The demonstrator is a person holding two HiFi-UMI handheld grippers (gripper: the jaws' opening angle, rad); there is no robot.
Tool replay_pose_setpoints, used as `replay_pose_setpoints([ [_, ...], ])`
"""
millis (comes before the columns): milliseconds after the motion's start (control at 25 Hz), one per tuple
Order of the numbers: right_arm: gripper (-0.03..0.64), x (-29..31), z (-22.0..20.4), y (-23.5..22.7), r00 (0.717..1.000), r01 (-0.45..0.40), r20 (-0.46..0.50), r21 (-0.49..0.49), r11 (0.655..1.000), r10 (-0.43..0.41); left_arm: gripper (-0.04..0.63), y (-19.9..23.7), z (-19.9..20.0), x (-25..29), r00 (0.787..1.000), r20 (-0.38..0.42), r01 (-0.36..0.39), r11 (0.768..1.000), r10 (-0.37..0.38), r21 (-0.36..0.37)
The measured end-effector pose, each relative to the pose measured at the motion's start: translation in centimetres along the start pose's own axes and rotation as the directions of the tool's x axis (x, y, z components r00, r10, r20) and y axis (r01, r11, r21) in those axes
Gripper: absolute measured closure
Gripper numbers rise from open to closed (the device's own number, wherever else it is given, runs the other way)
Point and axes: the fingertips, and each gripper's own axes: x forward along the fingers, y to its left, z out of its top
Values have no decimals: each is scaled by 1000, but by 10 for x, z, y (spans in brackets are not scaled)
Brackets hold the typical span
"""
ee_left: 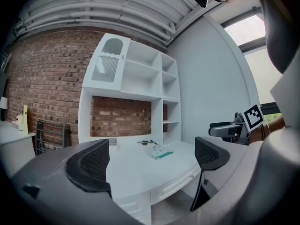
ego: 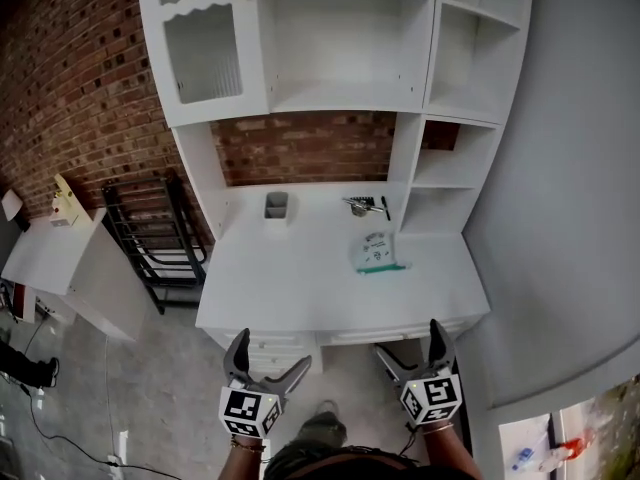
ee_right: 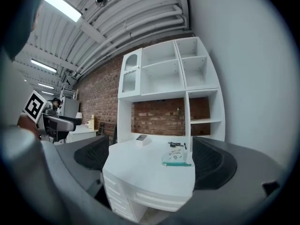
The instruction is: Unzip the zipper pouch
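Only the head view shows both grippers at once, held low in front of the desk (ego: 250, 298) and short of its front edge: the left gripper (ego: 270, 353) and the right gripper (ego: 408, 343) both have their jaws spread wide with nothing between them, which each gripper view confirms. The pouch (ego: 378, 253), clear with a teal zipper edge, lies flat on the right half of the desk, well apart from both grippers. Its print is too small to read in any view. Behind it lie dark tools (ego: 366, 206) that cannot be told apart, and a small cup (ego: 276, 205) stands to their left. The gripper views alone show the ceiling pipes (ee_left: 131, 13). The marker cubes carry only square patterns.
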Motion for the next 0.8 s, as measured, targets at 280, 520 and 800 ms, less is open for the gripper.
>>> replay_pose_setpoints([
  [280, 64, 66, 6, -36, 997, 71, -11, 24, 997, -71, 28, 46, 13, 67, 1000, -1, 22, 1000, -22, 14],
  [520, 64, 107, -1, -50, 995, 98, -30, 35, 995, -97, 28, 66, 5, 106, 998, -25, 54, 998, -54, 17],
  [800, 68, 142, -13, -64, 994, 87, -74, 42, 995, -84, 28, 84, 0, 133, 997, -33, 72, 997, -72, 5],
])
